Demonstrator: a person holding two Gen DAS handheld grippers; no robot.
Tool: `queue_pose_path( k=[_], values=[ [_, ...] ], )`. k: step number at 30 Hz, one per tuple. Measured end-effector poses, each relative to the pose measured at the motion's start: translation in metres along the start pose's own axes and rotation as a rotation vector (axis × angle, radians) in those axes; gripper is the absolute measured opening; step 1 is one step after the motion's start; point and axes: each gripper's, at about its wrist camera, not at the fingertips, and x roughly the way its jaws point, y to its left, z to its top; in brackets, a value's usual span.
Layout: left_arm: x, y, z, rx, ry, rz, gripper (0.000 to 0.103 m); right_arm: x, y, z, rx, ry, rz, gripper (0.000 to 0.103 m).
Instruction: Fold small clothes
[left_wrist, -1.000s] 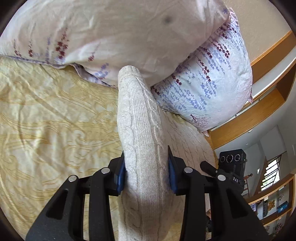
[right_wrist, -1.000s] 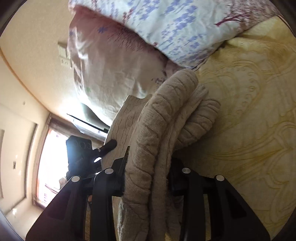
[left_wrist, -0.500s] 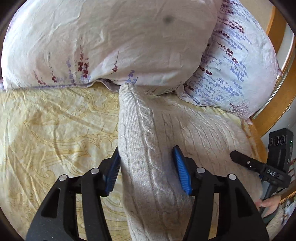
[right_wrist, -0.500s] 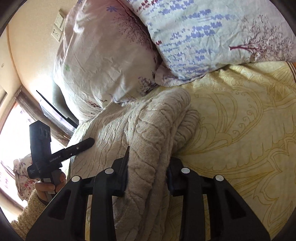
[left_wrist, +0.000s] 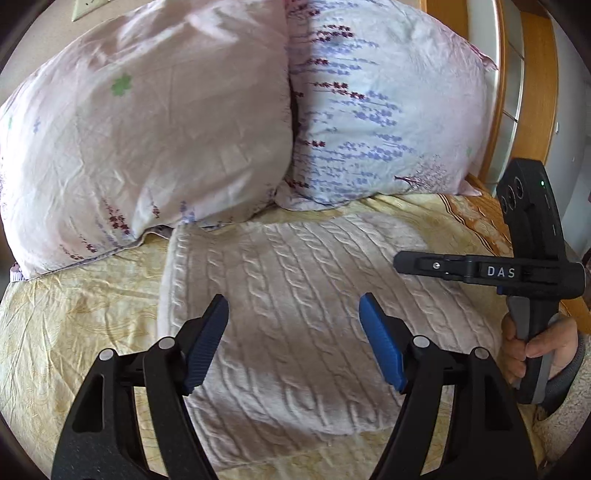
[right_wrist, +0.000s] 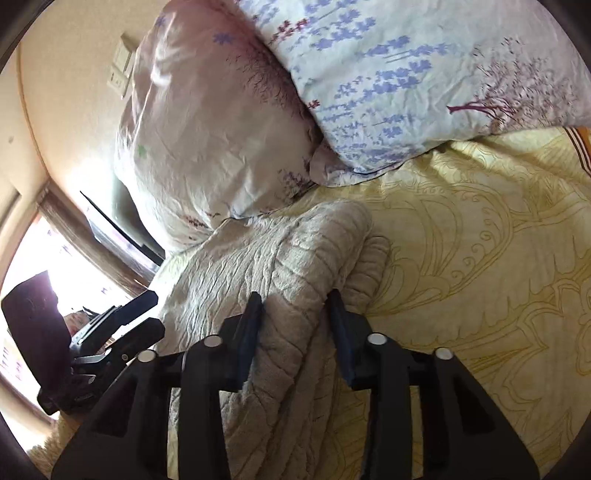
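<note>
A cream cable-knit sweater (left_wrist: 295, 295) lies folded flat on the yellow patterned bedsheet (left_wrist: 74, 332), its far edge against the pillows. My left gripper (left_wrist: 293, 317) is open above it, blue pads spread wide, holding nothing. My right gripper (right_wrist: 295, 306) is shut on the sweater's right edge (right_wrist: 291, 332), a bunched fold between its fingers. The right gripper also shows in the left wrist view (left_wrist: 406, 263), at the sweater's right side. The left gripper shows in the right wrist view (right_wrist: 147, 314), at the left.
Two floral pillows stand at the head of the bed, a pink one (left_wrist: 147, 129) and a lavender-printed one (left_wrist: 388, 110). A wooden headboard frame (left_wrist: 535, 92) is at the far right. A wall switch (right_wrist: 120, 70) and bright window (right_wrist: 26, 277) are on the left.
My left gripper has opened and let go of the sweater, which now lies flat on the bed. My right gripper has lowered its fold and still grips it.
</note>
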Motion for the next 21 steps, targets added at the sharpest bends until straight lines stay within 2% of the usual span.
queue_pose_path(
  k=[3, 4, 6, 10, 12, 14, 16, 17, 18, 19, 21],
  values=[
    [0.004, -0.014, -0.005, 0.047, 0.004, 0.013, 0.073, -0.011, -0.002, 0.004, 0.011, -0.050, -0.005, 0.020],
    [0.004, -0.017, -0.007, 0.059, 0.004, 0.019, 0.073, -0.014, -0.007, 0.005, 0.024, -0.059, -0.034, 0.018],
    [0.005, -0.019, -0.008, 0.071, 0.010, 0.031, 0.075, -0.017, -0.016, 0.006, 0.053, -0.066, -0.096, 0.008],
    [0.007, -0.019, -0.012, 0.077, 0.030, 0.060, 0.076, -0.009, -0.017, 0.004, 0.046, -0.024, -0.116, 0.008],
    [0.006, -0.016, -0.014, 0.076, 0.032, 0.065, 0.076, -0.012, -0.018, 0.004, 0.060, -0.027, -0.082, 0.009],
    [0.006, -0.014, -0.016, 0.072, 0.034, 0.062, 0.078, -0.014, -0.021, 0.006, 0.082, -0.039, -0.042, 0.016],
    [0.007, -0.015, -0.017, 0.076, 0.037, 0.061, 0.079, -0.012, -0.019, 0.005, 0.079, -0.028, -0.040, 0.032],
    [0.008, -0.016, -0.017, 0.081, 0.039, 0.063, 0.080, -0.009, -0.017, 0.004, 0.069, -0.013, -0.048, 0.034],
    [0.008, -0.018, -0.018, 0.086, 0.040, 0.063, 0.081, -0.005, -0.015, 0.003, 0.058, 0.005, -0.045, 0.034],
    [0.009, -0.020, -0.018, 0.092, 0.041, 0.059, 0.082, -0.004, -0.012, 0.003, 0.035, 0.008, -0.047, 0.029],
    [0.010, -0.024, -0.020, 0.099, 0.045, 0.045, 0.082, -0.008, -0.002, 0.003, -0.023, -0.020, -0.110, 0.016]
  ],
)
